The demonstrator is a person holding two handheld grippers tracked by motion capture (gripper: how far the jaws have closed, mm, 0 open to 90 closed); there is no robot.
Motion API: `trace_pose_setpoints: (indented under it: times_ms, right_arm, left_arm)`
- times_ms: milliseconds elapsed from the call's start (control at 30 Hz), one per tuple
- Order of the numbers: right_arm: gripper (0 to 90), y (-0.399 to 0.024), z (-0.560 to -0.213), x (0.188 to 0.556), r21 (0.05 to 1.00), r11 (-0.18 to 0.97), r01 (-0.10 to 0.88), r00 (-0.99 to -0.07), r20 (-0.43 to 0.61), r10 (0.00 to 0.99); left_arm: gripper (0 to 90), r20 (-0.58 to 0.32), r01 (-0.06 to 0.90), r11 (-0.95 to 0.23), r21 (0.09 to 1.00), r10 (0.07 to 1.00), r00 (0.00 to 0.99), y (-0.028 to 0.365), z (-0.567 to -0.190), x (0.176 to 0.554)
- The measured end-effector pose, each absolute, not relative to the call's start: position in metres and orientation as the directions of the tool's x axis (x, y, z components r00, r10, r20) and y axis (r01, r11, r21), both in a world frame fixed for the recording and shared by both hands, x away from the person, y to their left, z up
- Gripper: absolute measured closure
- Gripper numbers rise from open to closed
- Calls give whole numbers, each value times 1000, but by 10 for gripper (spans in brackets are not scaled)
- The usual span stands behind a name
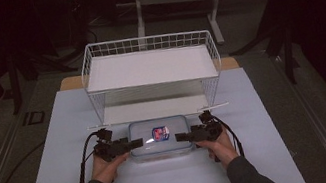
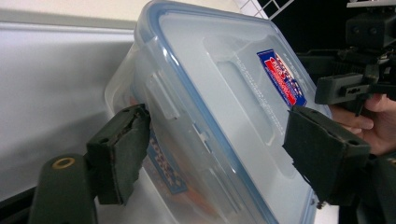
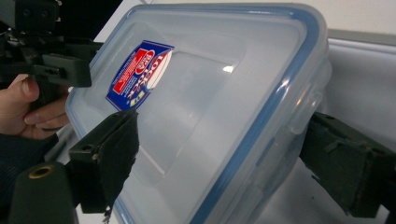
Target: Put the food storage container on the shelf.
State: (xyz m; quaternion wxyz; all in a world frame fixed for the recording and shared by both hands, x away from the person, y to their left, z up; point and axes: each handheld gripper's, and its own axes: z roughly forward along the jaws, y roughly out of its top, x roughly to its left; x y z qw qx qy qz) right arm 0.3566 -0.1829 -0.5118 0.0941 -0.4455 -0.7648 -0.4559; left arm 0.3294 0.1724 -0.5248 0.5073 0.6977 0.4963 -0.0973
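The lidded container (image 1: 160, 137) lies long-axis left to right between both hands, left gripper (image 1: 135, 144) and right gripper (image 1: 182, 138) each spread wide around an end, neither yet clamping.

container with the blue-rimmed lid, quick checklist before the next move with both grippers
1. Lid seated on the container: ok, the blue rim sits flush.
2. Left gripper astride its end: ok, jaws open, one above the lid, one below.
3. Right gripper astride the other end: ok, jaws open.
4. Pads pressing on the container: not ok, no grip.
5. Side latches locked: cannot tell.
6. Lower shelf of the wire rack free: ok.
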Motion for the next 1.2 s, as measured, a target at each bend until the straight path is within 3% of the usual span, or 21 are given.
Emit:
trace_pose_setpoints:
  times_ms: [133,433,733,1200]
  right_arm:
    - [187,-185,-509,352,622,188,760,-590,540,600]
    - [422,-205,-503,335,647,121,753,-592,585,554]
    - [470,-212,-503,326,617,117,778,-576,627,523]
    - [481,-211,-498,313,644,127,755,-594,590,547]
  left_arm:
    - [341,-656,793,24,609,577,486,178,-523,327]
    - [500,-629,758,7,652,562,537,186,-512,306]
    - [514,-603,740,0,673,580,548,184,-509,291]
    - [511,-532,716,-34,697,644,549,175,-499,278]
